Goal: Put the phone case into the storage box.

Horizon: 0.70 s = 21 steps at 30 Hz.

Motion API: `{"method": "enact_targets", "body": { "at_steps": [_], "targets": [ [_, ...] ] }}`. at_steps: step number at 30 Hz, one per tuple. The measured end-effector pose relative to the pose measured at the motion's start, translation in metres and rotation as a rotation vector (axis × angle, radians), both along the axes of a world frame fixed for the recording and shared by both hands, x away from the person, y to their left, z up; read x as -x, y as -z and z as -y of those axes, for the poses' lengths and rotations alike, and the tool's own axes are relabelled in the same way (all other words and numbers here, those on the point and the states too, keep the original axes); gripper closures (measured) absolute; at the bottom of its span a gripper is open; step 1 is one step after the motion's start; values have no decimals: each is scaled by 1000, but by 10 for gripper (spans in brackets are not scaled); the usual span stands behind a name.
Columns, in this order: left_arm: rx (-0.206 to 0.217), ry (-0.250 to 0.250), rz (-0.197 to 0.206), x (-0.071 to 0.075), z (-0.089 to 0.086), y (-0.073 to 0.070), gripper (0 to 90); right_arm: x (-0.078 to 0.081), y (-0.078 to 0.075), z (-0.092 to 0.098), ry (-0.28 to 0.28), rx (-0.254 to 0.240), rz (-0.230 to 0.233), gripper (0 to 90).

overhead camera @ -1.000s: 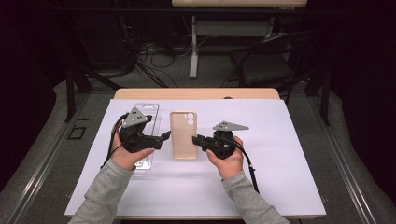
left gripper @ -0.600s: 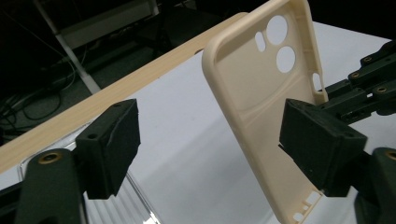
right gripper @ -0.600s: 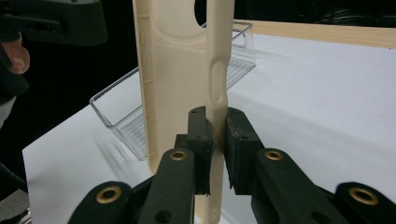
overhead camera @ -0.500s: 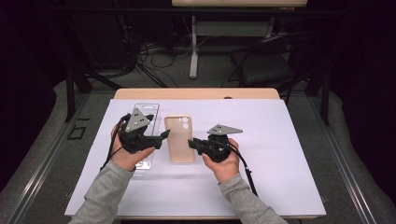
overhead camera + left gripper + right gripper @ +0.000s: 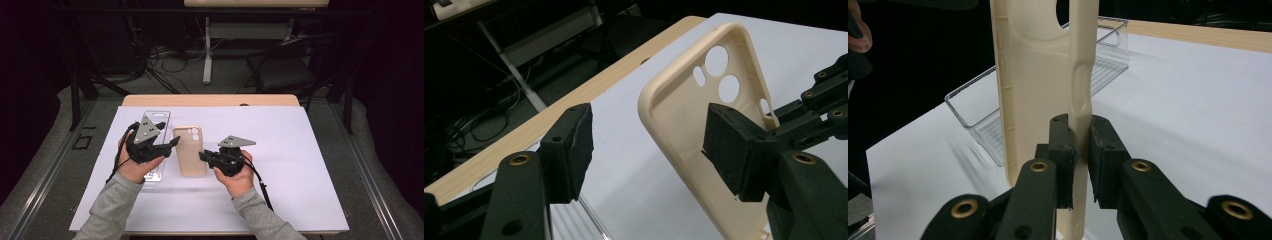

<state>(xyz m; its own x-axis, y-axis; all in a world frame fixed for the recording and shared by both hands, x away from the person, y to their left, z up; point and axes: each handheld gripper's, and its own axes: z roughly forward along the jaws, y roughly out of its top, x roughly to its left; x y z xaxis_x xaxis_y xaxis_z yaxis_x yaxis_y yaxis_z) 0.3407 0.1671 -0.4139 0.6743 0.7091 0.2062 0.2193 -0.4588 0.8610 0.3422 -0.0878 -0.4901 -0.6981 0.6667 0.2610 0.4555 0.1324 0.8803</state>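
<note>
clear tray (image 5: 153,145): seen left of centre in the high view, lying on the white table cover (image 5: 300,165), partly covered by the left hand, so its near end can't be made out.

left gripper (image 5: 170,145): jaws have just been closing, but nothing is pinched yet. In the left gripper view one pad (image 5: 736,150) is seen inside the case's hollow and the other pad (image 5: 571,150) well off to the frame's left, so it's counted as open around the case's long edge.

phone case (image 5: 190,150): beige, at the middle of the frame between the two grippers, camera holes toward the top. Judged light, thin and a bit bendy, probably slick; best taken by the rim wall, not the flat back.

right gripper (image 5: 204,156): clamped on the case's side wall, seen clearly in the right gripper view (image 5: 1080,165).

hard to tell: whether the case is lifted or resting on the cover; its lower end is cut off in both gripper views.
</note>
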Motion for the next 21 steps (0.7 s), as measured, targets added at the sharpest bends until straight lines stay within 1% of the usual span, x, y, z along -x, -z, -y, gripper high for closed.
{"method": "enact_targets", "body": {
  "at_steps": [6, 9, 13, 18, 21],
  "targets": [
    [-16, 11, -2, 0, 2, 1, 411, 1, 0, -1, 1, 3, 3, 819],
    [-24, 11, 1, 0, 2, 1, 440, 1, 0, -1, -3, 6, 9, 819],
    [-32, 4, 3, 1, 2, 0, 456, 2, 0, -2, -1, 8, 14, 819],
    [-43, 9, 12, 1, 2, 0, 504, 2, -1, -2, 0, 10, 15, 819],
    [-52, 11, 9, 2, 3, 1, 536, 3, -1, -3, -2, 14, 22, 819]
  ]
}}
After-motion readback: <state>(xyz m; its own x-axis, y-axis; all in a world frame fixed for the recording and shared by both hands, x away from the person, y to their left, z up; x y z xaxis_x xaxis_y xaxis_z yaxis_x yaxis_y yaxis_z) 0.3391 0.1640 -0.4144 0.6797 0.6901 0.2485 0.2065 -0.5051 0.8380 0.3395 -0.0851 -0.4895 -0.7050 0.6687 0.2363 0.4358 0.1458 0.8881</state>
